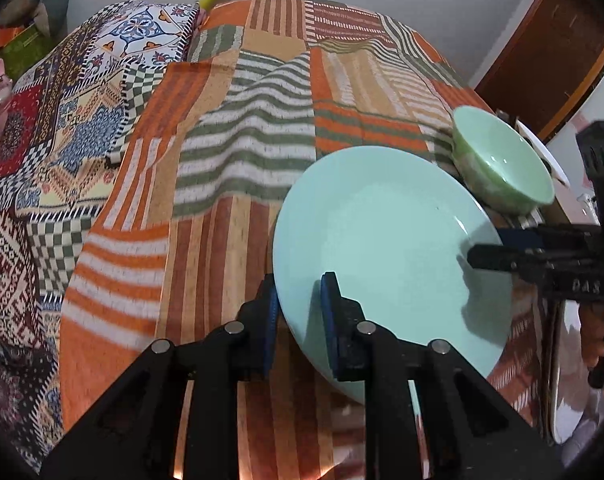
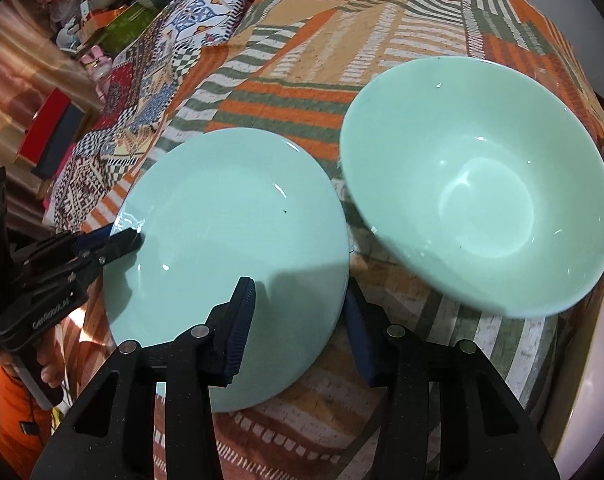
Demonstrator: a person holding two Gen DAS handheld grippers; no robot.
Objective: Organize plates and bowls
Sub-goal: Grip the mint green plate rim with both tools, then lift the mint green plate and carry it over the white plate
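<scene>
A pale green plate (image 1: 386, 240) lies over the striped cloth, with a pale green bowl (image 1: 502, 160) just beyond it on the right. My left gripper (image 1: 299, 300) has its fingers on either side of the plate's left rim, closed on it. My right gripper (image 2: 297, 312) straddles the plate's (image 2: 229, 232) right rim, one finger above and one below, also closed on it. The bowl (image 2: 478, 188) stands upright to the right of the plate. Each gripper shows in the other's view: the right one (image 1: 474, 260) and the left one (image 2: 131, 240).
An orange, green and white striped cloth (image 1: 237, 128) covers the surface, with a patterned patchwork cloth (image 1: 61, 128) at left. A white dish (image 1: 546, 152) lies behind the bowl at the right edge. Clutter and boxes (image 2: 61, 120) stand at far left.
</scene>
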